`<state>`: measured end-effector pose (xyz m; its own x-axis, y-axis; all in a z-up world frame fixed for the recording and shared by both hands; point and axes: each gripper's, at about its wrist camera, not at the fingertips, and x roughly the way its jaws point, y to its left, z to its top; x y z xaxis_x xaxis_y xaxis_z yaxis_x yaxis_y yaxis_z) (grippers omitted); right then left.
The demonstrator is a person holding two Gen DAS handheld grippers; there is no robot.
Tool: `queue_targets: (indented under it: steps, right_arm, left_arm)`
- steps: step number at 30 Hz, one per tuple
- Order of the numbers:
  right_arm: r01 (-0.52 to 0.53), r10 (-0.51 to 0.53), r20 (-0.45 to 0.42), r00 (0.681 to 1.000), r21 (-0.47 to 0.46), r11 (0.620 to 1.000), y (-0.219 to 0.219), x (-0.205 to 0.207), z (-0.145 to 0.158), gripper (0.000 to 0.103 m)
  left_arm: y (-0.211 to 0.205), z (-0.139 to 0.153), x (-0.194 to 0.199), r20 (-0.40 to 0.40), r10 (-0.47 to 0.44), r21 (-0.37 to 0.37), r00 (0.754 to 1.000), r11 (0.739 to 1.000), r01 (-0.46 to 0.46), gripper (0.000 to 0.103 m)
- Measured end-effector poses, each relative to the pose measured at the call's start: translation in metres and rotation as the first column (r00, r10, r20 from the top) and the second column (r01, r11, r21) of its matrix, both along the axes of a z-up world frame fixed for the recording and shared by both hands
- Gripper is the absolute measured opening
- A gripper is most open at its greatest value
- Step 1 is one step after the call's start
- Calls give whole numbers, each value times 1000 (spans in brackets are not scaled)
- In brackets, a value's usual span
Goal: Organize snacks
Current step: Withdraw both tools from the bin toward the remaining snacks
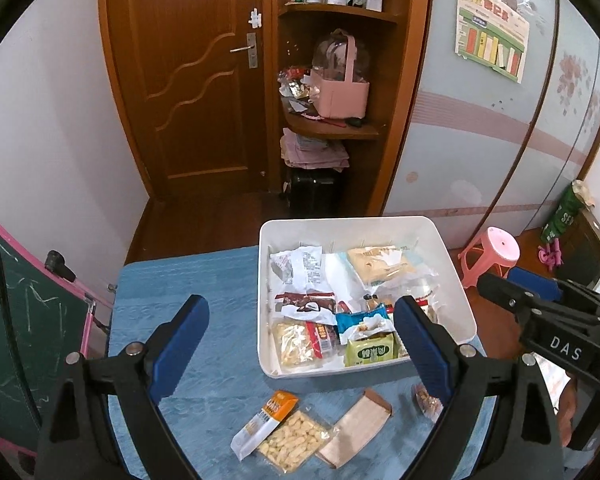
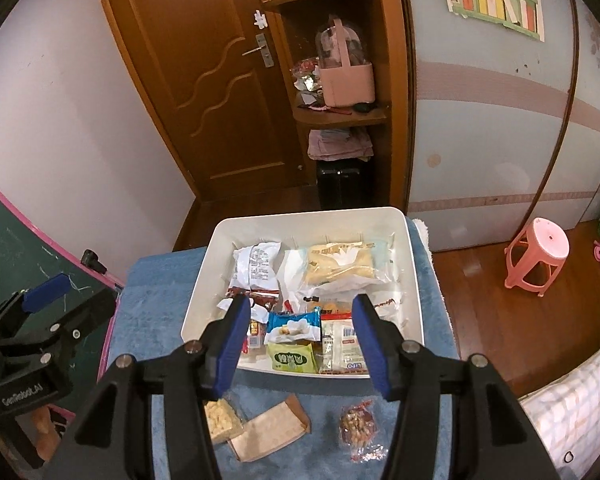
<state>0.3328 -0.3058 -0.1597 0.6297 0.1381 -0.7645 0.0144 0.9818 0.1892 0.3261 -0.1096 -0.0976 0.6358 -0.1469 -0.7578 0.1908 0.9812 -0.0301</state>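
Both grippers are spread with nothing in them, so the left gripper [image 1: 302, 344] should drop down over the peanut bag [image 1: 278, 436] on the blue cloth [image 1: 188, 280], pinch its middle softly, and lift it into the white bin [image 1: 456, 280], while the right gripper [image 2: 300, 340] waits.

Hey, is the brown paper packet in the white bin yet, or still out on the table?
Out. The brown paper packet lies flat on the blue cloth, just outside the white bin.

bin [image 1: 452, 280]: white | surface [image 1: 188, 280]: blue, textured | fingers [image 1: 424, 356]: blue-padded, black-framed | stool [image 1: 496, 252]: pink | door [image 1: 188, 80]: brown, wave-patterned
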Motion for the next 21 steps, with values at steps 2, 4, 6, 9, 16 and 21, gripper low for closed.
queue_targets:
  steps: [2,4,6,9,16,21]
  right_arm:
    - [-7,7,1,1000,-9,1000,2,-5,0,54]
    - [-14,14,-3,1000,-18,1000,4,-9,-1,53]
    - [-20,20,-6,1000,-27,999,5,-12,-2,54]
    - [-27,26,-21,999,-48,999,4,-20,-9,53]
    - [-3,-1,-73,997,-58,998,-7,-36,-33,53]
    - [21,-28,-141,990,-53,998,-16,-47,-62,53]
  left_arm:
    - [1,1,-6,6,-2,8,1000,1000,2,93]
    - [2,1,-13,11,-7,15,1000,1000,7,93]
    - [2,0,-18,7,-12,20,1000,1000,12,93]
    - [-1,-7,-25,-3,-31,32,1000,999,31,93]
    - [-21,-40,-40,-68,-101,65,993,992,105,93]
    - [-42,-74,-51,-129,-157,88,979,982,169,93]
